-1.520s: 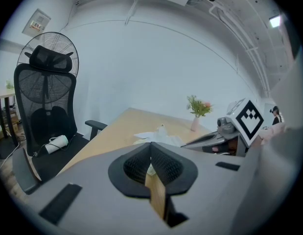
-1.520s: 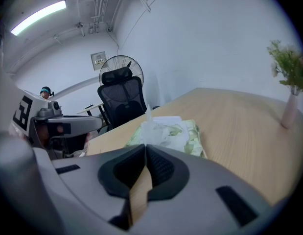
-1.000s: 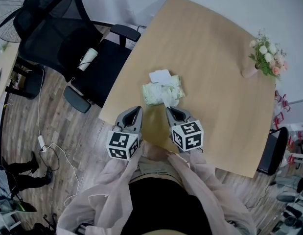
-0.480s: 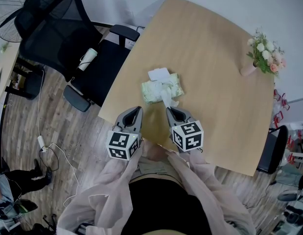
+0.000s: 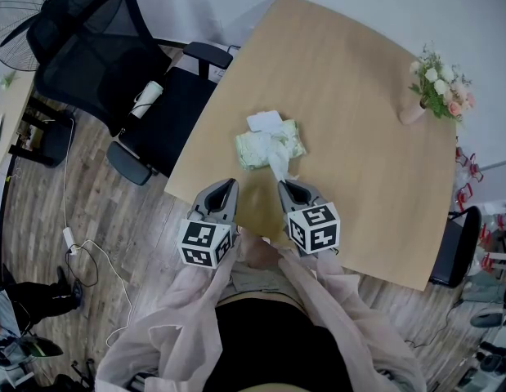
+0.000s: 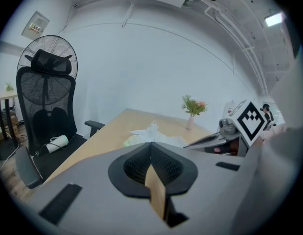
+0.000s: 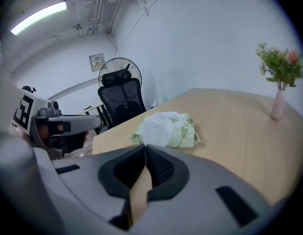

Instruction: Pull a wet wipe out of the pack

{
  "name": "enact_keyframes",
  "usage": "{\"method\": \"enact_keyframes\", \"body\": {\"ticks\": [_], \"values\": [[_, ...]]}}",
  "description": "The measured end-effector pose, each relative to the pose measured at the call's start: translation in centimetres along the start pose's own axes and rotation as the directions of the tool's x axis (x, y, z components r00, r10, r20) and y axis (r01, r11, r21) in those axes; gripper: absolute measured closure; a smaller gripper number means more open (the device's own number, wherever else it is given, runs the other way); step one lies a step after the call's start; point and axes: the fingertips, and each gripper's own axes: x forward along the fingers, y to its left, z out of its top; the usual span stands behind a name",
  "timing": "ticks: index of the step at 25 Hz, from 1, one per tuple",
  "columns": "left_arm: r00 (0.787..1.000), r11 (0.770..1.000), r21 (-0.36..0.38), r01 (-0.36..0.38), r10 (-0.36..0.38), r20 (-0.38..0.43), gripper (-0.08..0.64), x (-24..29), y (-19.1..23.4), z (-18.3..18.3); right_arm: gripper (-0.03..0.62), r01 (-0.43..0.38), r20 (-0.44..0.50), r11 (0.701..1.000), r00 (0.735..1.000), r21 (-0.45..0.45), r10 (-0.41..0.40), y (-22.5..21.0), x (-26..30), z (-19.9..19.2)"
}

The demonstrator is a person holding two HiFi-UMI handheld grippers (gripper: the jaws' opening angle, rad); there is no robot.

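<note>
A green and white wet wipe pack (image 5: 269, 146) lies on the wooden table (image 5: 359, 170), its white lid flap (image 5: 265, 122) folded open at the far side. A crumpled white wipe (image 5: 279, 161) sticks out of the pack toward me. My left gripper (image 5: 226, 187) hovers at the near table edge, shut and empty, short of the pack (image 6: 141, 135). My right gripper (image 5: 284, 187) is beside it, also shut on nothing, its tips just short of the wipe (image 7: 158, 126) and the pack (image 7: 183, 133).
A small vase of flowers (image 5: 436, 95) stands at the table's far right corner. A black office chair (image 5: 114, 64) with a white bottle on its seat sits left of the table, and a fan (image 5: 24, 6) stands beyond it. The person's sleeves fill the bottom of the head view.
</note>
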Motion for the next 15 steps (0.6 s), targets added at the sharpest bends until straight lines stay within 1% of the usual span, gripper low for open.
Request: {"method": "enact_keyframes", "body": {"ticks": [15], "values": [[1.0, 1.0, 0.009, 0.012, -0.012, 0.002, 0.549, -0.2, -1.1, -0.2, 0.577, 0.012, 0.003, 1.0, 1.0, 0.011, -0.012, -0.2, -1.3, -0.8]]}}
